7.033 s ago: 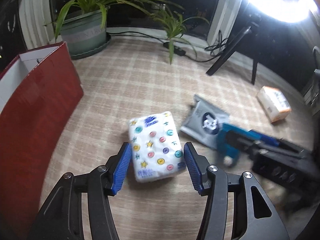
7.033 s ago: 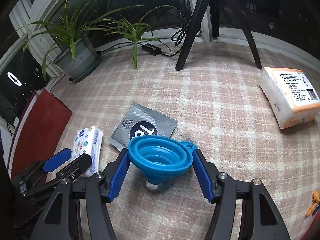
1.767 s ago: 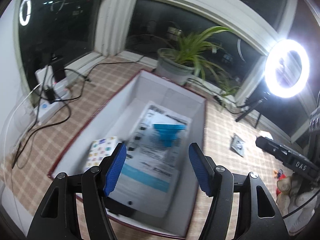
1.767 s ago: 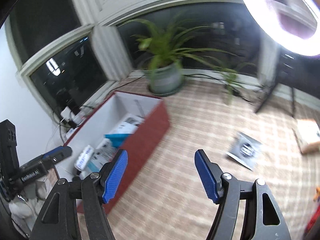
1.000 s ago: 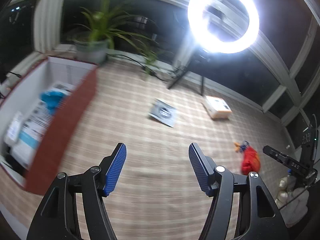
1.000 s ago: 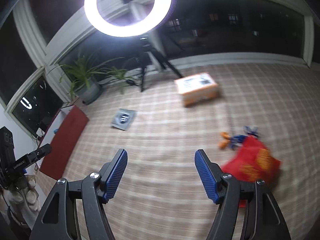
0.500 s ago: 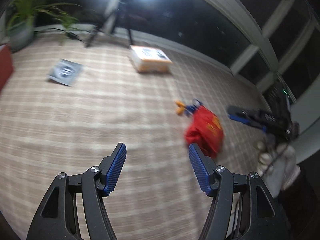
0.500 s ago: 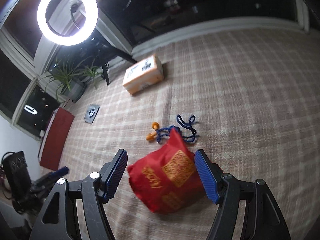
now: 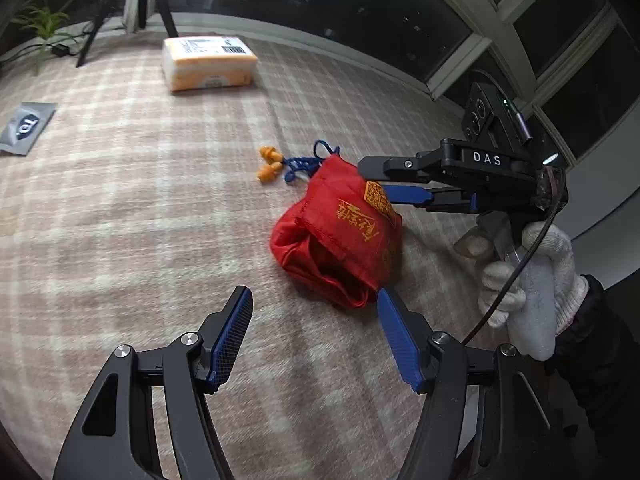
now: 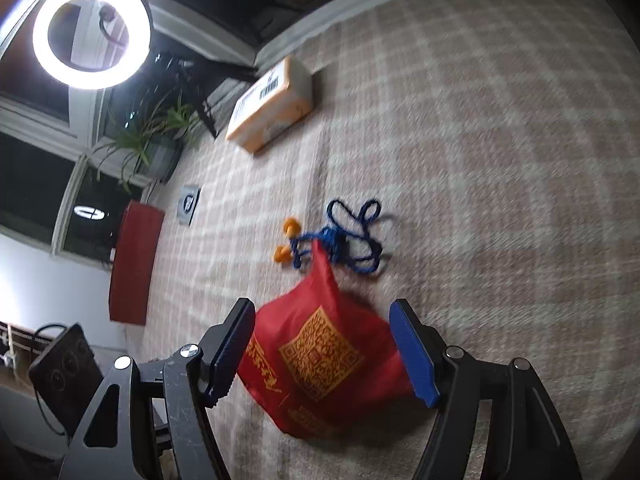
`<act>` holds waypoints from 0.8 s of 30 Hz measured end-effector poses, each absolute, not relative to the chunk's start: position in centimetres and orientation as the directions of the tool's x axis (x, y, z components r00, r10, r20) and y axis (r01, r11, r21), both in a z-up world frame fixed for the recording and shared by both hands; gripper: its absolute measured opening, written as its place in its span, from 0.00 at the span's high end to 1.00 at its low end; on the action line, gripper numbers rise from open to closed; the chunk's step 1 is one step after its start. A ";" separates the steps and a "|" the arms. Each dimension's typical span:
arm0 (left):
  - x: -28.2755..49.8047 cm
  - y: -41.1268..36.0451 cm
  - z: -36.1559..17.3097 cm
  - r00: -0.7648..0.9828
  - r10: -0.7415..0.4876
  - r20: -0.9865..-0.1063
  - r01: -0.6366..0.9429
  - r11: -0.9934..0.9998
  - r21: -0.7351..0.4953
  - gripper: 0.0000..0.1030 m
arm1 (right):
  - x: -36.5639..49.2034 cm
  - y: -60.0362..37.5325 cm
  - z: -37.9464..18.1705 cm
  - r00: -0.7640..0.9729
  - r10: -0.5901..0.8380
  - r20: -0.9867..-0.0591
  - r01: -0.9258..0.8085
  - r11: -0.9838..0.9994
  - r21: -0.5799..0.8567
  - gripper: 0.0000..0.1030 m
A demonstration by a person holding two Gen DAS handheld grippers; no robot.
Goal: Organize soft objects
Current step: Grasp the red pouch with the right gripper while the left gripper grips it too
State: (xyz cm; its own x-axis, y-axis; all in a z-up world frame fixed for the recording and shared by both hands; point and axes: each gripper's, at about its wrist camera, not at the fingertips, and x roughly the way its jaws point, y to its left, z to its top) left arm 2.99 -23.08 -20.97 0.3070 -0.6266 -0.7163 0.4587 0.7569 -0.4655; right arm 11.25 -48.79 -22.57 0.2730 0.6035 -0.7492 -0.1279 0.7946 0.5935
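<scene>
A crumpled red cloth bag [image 9: 340,232] with gold print lies on the checked carpet; it also shows in the right wrist view [image 10: 320,360]. My right gripper [image 10: 322,354] is open, its blue pads on either side of the bag. It shows from the side in the left wrist view [image 9: 384,184], at the bag's far right edge. My left gripper [image 9: 314,338] is open and empty, just short of the bag's near edge. Orange earplugs on a blue cord [image 9: 280,164] lie just beyond the bag, also in the right wrist view [image 10: 332,236].
An orange-and-white tissue pack [image 9: 208,62] lies further back, also seen in the right wrist view [image 10: 276,106]. A grey foil pouch [image 9: 24,126] lies at the far left. The red box [image 10: 134,264], a potted plant [image 10: 156,148] and a ring light [image 10: 92,32] stand far off.
Both grippers have swung away from the red box and closed in on the red bag. The right gripper's pads now flank the bag; the left gripper has come close to its near edge.
</scene>
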 end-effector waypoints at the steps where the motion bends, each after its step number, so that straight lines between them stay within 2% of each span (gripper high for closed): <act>1: 3.1 -23.3 -21.2 0.303 -0.625 -0.719 0.461 0.757 -0.463 0.37 | 11.1 -48.7 -22.8 0.262 0.609 -0.748 -0.131 0.791 0.598 0.36; 14: 4.8 -25.5 -23.5 0.285 -0.605 -0.743 0.490 0.759 -0.430 0.37 | 7.9 -47.1 -23.4 0.179 0.676 -0.715 -0.141 0.737 0.661 0.36; 24: 4.2 -26.6 -22.9 0.320 -0.602 -0.731 0.567 0.740 -0.362 0.48 | 6.9 -45.6 -23.4 0.187 0.671 -0.717 -0.157 0.741 0.653 0.51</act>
State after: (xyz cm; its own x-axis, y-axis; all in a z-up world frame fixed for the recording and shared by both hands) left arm 4.25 -26.59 -22.95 0.3198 -0.6024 -0.7313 0.5666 0.7402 -0.3620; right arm 6.85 -45.59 -23.37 0.1868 0.6715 -0.7171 -0.1569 0.7410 0.6529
